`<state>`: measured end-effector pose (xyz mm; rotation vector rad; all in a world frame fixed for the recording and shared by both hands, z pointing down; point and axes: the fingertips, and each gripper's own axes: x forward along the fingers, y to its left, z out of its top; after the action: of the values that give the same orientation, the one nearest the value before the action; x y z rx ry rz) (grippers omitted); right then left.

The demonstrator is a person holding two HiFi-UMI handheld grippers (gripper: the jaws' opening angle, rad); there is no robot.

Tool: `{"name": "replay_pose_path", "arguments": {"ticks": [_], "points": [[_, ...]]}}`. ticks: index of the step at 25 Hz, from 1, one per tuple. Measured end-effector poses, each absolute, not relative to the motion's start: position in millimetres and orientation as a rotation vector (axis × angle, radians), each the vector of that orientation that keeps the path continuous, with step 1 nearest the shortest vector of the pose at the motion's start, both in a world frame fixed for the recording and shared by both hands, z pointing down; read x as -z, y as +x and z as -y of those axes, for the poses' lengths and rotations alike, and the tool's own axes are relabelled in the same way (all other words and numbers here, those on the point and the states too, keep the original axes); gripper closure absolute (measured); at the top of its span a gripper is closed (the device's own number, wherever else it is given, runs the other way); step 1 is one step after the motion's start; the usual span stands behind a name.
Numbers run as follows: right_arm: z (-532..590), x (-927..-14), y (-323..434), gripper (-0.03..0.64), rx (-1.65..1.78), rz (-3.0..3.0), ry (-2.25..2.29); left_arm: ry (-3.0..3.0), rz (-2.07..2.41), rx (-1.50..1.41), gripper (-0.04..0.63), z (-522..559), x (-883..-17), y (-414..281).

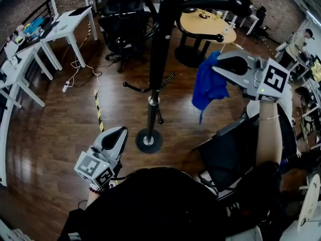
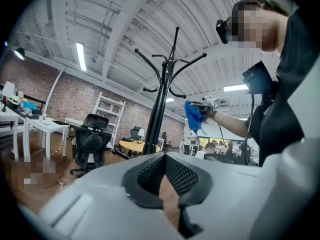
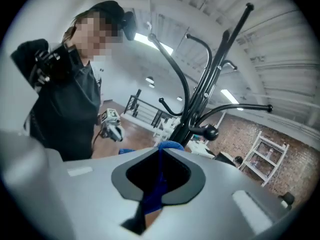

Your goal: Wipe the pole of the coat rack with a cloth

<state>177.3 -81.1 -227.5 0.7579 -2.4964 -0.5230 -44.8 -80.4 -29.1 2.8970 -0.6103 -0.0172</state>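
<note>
The black coat rack pole (image 1: 158,59) rises in the middle of the head view from a round base (image 1: 149,140) on the wood floor, with curved hooks at the top. My right gripper (image 1: 217,67) is raised to the right of the pole, a short gap away, shut on a blue cloth (image 1: 209,86) that hangs from its jaws. In the right gripper view the cloth (image 3: 156,184) sits pinched between the jaws, with the pole (image 3: 207,91) ahead. My left gripper (image 1: 118,131) is held low, left of the base, shut with nothing in it. It faces the pole (image 2: 161,106).
A black office chair (image 1: 123,24) stands behind the rack, a round wooden table (image 1: 204,24) at the back right, white desks (image 1: 62,31) on the left. A cable with power strip (image 1: 65,87) and striped floor tape (image 1: 99,109) lie left. Another black chair (image 1: 230,154) is beside me on the right.
</note>
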Motion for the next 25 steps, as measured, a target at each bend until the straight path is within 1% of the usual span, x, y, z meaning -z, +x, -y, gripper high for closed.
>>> {"name": "replay_pose_path", "arguments": {"ticks": [3, 6, 9, 13, 18, 25], "points": [[105, 189, 145, 0.595, 0.565, 2.668, 0.94, 2.894, 0.626, -0.014, 0.589, 72, 29, -46], [138, 164, 134, 0.595, 0.537, 2.689, 1.293, 2.9, 0.665, -0.03, 0.589, 66, 31, -49], [152, 161, 126, 0.595, 0.517, 2.685, 1.554, 2.916, 0.695, 0.004, 0.589, 63, 40, -54], [158, 160, 117, 0.594, 0.529, 2.668, 1.715, 2.914, 0.728, 0.023, 0.589, 60, 42, -63], [163, 136, 119, 0.595, 0.464, 2.61, 1.783, 2.876, 0.766, 0.01, 0.589, 60, 31, -76], [173, 60, 121, 0.595, 0.216, 2.535, 1.64, 2.868, 0.739, 0.004, 0.589, 59, 25, -71]]}}
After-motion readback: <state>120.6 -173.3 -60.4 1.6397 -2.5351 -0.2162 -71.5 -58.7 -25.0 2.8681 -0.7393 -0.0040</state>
